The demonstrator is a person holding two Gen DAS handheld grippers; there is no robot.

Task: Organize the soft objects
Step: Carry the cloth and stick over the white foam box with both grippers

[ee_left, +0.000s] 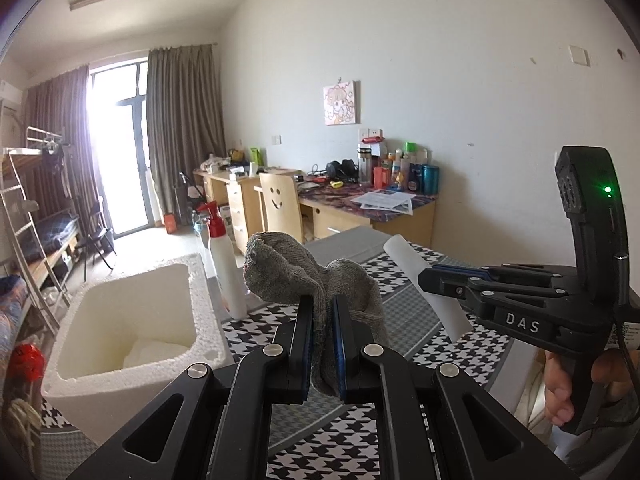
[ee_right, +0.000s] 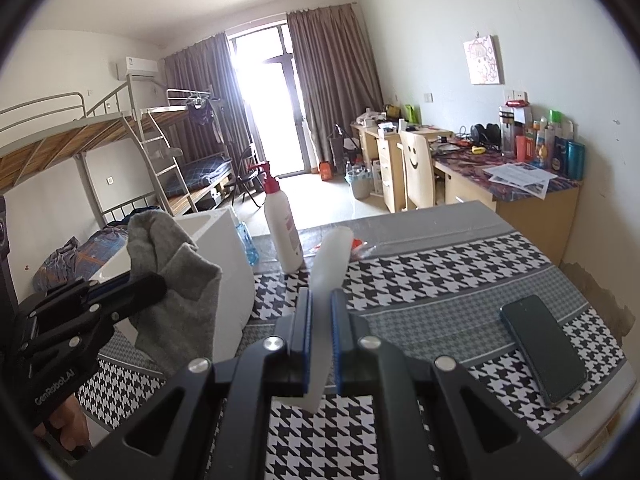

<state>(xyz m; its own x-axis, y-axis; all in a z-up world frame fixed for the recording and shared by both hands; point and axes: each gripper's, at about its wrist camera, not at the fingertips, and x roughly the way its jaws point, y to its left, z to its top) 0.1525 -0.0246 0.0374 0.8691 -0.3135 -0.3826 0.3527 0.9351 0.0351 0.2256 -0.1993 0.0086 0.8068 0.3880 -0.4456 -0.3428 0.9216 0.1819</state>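
A grey sock hangs bunched between the pads of my left gripper, which is shut on it above the houndstooth tablecloth. The right wrist view has the same sock at the left, pinched by the left gripper. My right gripper is shut on a pale white soft tube-like piece that sticks up and forward. From the left wrist view, the right gripper comes in from the right, and the white piece slants through its tips.
An open white foam box stands left of the sock, also visible as the foam box. A white pump bottle with a red top and a blue-tinted bottle stand behind. A dark phone lies at the right.
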